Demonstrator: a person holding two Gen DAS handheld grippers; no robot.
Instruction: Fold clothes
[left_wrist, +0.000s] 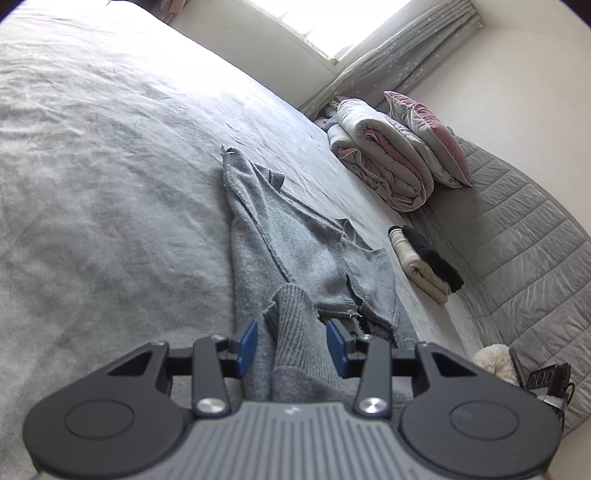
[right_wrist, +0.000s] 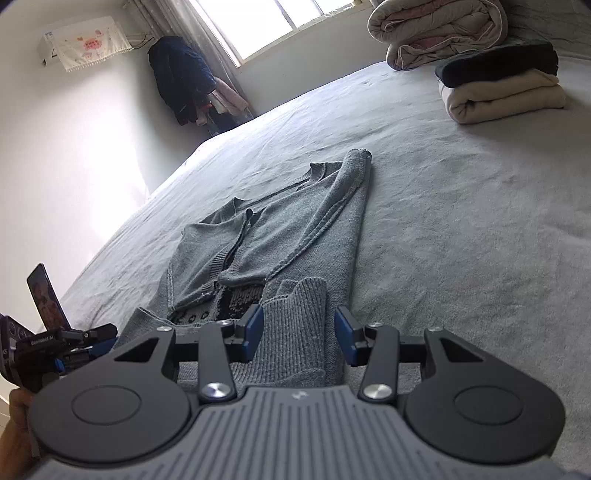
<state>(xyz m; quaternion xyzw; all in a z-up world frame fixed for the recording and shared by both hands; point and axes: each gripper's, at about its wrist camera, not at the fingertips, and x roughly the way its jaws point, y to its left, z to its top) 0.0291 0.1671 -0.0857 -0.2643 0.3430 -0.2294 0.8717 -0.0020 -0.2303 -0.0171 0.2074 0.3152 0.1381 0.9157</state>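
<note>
A grey knit sweater (left_wrist: 295, 240) (right_wrist: 277, 229) lies flat on the grey bedsheet (left_wrist: 110, 184) (right_wrist: 443, 221), its sleeves folded in over the body. Its ribbed hem (left_wrist: 291, 314) (right_wrist: 301, 306) stands up in a small ridge at the near end. My left gripper (left_wrist: 291, 334) is open, the ridge between its blue pads (left_wrist: 248, 343) with small gaps on both sides. My right gripper (right_wrist: 299, 326) is open too, straddling the hem at the other corner. In the right wrist view the left gripper (right_wrist: 74, 343) shows low at the left, held by a hand (right_wrist: 18, 410).
A folded beige and black clothes stack (left_wrist: 424, 262) (right_wrist: 502, 88) sits on the bed beyond the sweater. A rolled duvet (left_wrist: 380, 158) (right_wrist: 436, 29) and pillow (left_wrist: 432, 140) lie by the quilted headboard (left_wrist: 517, 240). A dark coat (right_wrist: 181, 77) hangs by the window.
</note>
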